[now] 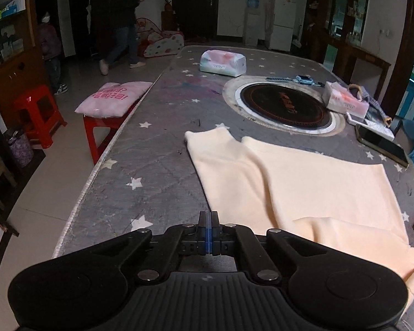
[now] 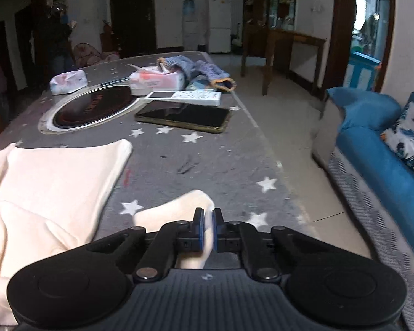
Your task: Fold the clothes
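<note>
A cream garment [image 1: 303, 182] lies spread on the grey star-patterned table [image 1: 151, 149], partly folded, one sleeve reaching toward the far left. My left gripper [image 1: 208, 216] is shut with nothing between its jaws, just left of the garment's near edge. In the right wrist view the garment's body [image 2: 55, 171] lies at the left. My right gripper [image 2: 207, 215] is shut on the garment's sleeve end [image 2: 179, 207], which bulges out in front of the jaws above the table.
A round black hotplate [image 1: 284, 107] is set into the table. Beyond it lie two tissue packs [image 1: 223, 62], a phone [image 2: 183, 117], a white remote [image 2: 185, 97] and a knitted blue item [image 2: 201, 69]. Red stools [image 1: 38, 113] stand left, a blue sofa [image 2: 386, 149] right.
</note>
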Available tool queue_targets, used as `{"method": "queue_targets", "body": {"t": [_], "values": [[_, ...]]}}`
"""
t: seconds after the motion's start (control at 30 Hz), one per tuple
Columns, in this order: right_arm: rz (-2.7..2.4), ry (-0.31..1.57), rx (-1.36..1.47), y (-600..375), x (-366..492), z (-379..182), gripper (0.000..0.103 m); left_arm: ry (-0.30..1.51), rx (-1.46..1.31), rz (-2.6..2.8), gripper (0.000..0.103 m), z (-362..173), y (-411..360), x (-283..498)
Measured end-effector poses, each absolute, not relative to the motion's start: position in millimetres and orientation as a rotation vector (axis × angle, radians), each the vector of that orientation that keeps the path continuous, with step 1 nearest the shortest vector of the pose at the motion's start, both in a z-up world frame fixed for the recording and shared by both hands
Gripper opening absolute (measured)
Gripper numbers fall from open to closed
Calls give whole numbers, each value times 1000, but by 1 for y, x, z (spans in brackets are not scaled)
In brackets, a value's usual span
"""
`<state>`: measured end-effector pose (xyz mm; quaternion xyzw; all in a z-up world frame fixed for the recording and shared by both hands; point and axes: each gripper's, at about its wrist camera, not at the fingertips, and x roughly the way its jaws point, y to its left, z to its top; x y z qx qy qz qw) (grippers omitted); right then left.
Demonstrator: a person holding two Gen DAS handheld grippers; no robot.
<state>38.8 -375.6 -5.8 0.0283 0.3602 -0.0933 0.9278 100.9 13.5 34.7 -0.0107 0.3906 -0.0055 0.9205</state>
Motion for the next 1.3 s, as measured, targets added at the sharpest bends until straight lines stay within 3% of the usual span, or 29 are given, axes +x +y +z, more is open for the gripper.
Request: {"method": "queue_targets", "body": {"t": [0.07,0.13,0.2,0.23,0.37,0.43,0.47,0.5,0.53,0.63,0.8,1.1,1.3], "values": [[-260,733,18,-375,32,-5,4,799,-37,-26,11,38,10,103],[-301,728,15,-378,23,-4,4,787,-25,-44,33,39,0,108],[-329,735,23,-382,14,-4,4,782,4,-51,45,37,-12,115],[-331,736,30,-385,10,-4,5,786,12,-62,46,35,-18,120],[-292,715,61,-389,-2,-1,9,815,41,-67,46,19,-38,142],[-257,698,61,-387,-6,4,23,827,49,-83,44,12,-43,147],[-239,685,59,-385,-7,7,27,834,53,-91,39,9,-46,150],[-228,681,51,-383,-6,9,33,839,59,-88,18,7,-46,150],[-217,678,42,-380,-5,11,34,845,64,-83,7,4,-45,150],[-175,679,30,-373,1,13,35,848,69,-68,1,2,-41,145],[-129,693,-1,-362,11,10,42,759,12,-29,0,34,-7,109],[16,712,-42,-333,7,14,43,744,-10,52,0,46,49,53],[233,708,-79,-290,2,24,43,767,-10,-25,9,42,30,64]]}}
